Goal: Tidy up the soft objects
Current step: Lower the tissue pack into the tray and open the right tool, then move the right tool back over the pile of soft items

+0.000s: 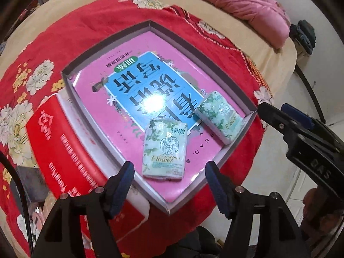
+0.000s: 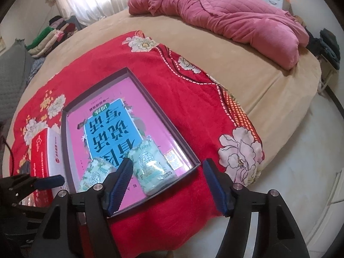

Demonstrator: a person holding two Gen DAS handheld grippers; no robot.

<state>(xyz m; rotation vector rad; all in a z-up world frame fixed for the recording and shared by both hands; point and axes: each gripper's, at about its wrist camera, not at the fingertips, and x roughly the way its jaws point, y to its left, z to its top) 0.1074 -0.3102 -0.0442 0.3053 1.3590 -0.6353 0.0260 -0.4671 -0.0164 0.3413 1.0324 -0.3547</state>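
Progress first: two tissue packs already lie inside the shallow box lid, so I judge the placing step done for both. The near tissue pack (image 1: pixel 164 149) sits lower centre of the left wrist view, flat on the pink printed floor of the box lid (image 1: pixel 232 148); the second tissue pack (image 1: pixel 219 117) lies to its right, tilted, close against the lid's right wall. They are near each other but apart.

My left claw (image 1: pixel 169 186) stands open above the near pack, pads clear of it, nothing between them. My right claw (image 2: pixel 167 185) is likewise open and empty, at the bottom of its own view, hanging over the lid's near corner and the red blanket.

What is left I cannot say for certain. No other loose soft item shows within reach; perhaps squaring up the tilted pack.

Materials:
- Packs: glossy plastic wrap, mint green floral print, pillowy rectangular blocks with rounded edges. I expect them to squash under a pinch.
- Lid: stiff card, low grey walls, slick pink-and-blue printed base throwing glare.
- Red carton (image 1: pixel 58 142) at left of the lid: rigid, sharp-edged, glossy.
- Red blanket (image 2: pixel 182 99): plush, floral, spread on the tan bed (image 2: pixel 247 68).
- Pink quilt (image 2: pixel 236 15), upper right: stitched, heaped.
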